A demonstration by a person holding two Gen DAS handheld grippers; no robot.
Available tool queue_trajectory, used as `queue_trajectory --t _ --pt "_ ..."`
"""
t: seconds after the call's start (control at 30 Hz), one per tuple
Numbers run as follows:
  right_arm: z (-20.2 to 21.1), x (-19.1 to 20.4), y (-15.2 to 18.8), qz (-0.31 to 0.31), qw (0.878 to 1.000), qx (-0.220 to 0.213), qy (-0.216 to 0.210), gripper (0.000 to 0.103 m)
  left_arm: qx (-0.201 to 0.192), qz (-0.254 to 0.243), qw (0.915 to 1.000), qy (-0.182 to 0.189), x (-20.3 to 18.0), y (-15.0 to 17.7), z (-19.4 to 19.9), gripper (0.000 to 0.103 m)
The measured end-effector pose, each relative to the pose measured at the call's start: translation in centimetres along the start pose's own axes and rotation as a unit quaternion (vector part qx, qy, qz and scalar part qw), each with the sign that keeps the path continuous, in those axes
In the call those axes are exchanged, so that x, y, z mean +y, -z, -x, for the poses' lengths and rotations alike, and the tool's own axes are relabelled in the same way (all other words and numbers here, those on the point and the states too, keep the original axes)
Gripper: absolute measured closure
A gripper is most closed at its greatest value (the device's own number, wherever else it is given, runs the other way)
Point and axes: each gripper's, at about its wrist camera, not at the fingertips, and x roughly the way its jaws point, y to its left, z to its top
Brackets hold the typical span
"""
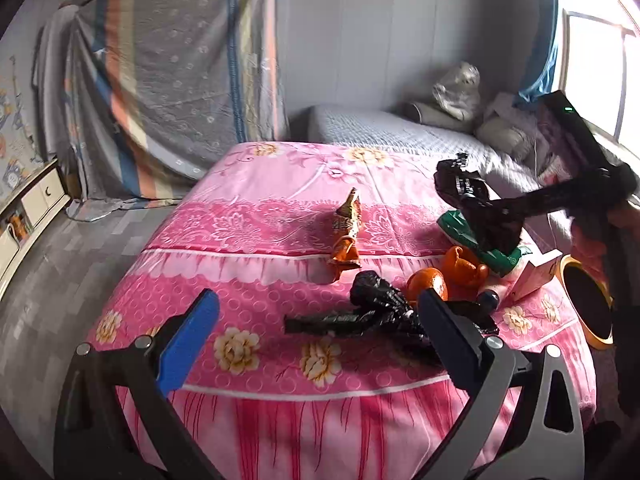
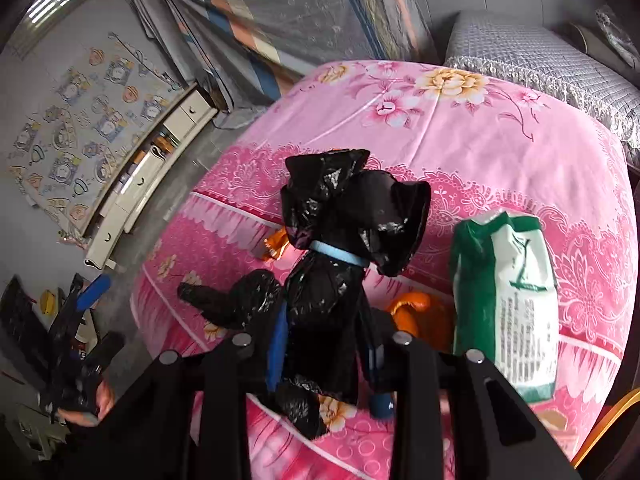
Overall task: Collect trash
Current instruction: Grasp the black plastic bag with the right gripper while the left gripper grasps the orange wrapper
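The black trash bag (image 2: 332,280) is bunched up and pinched in the right tongs (image 2: 328,340), lifted over the bed (image 1: 280,184) with its pink floral sheet near the right edge. More black plastic (image 1: 372,312), orange peels (image 1: 444,276) and a green pack (image 2: 508,292) lie there too. The left tongs (image 1: 316,328) hang wide apart over the near edge, gripping nothing.

Location: home bedroom. Indicators: bed (image 1: 280,216) with pink floral cover, pillows (image 1: 500,132) near the window (image 1: 592,60), white drawer cabinet (image 1: 36,200), cartoon wall poster (image 2: 76,120).

The pink floral bed (image 1: 256,184) carries a crumpled wrapper (image 1: 347,236), black bag (image 1: 372,308), orange peels (image 1: 448,276) and green packet (image 2: 506,300).
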Motion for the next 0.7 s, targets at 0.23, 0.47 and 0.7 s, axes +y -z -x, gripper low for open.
queue_trajectory --t 0.23,0.47,0.7 --pt "6.9 -2.6 8.3 -0.009 0.995 -0.076 -0.057 0.075 0.077 -0.041 0.9956 0.033 -1.7 -5.8 -8.9 0.008" --pt "10.8 -5.3 14.2 -0.034 0.986 -0.132 -0.096 0.074 0.152 -0.038 0.987 0.036 -2.0 -9.2 -18.8 0.009" --pt "12.1 -7.1 16.4 -0.053 0.984 -0.151 -0.078 0.074 0.187 -0.034 0.9816 0.012 -2.2 -10.0 -24.3 0.009"
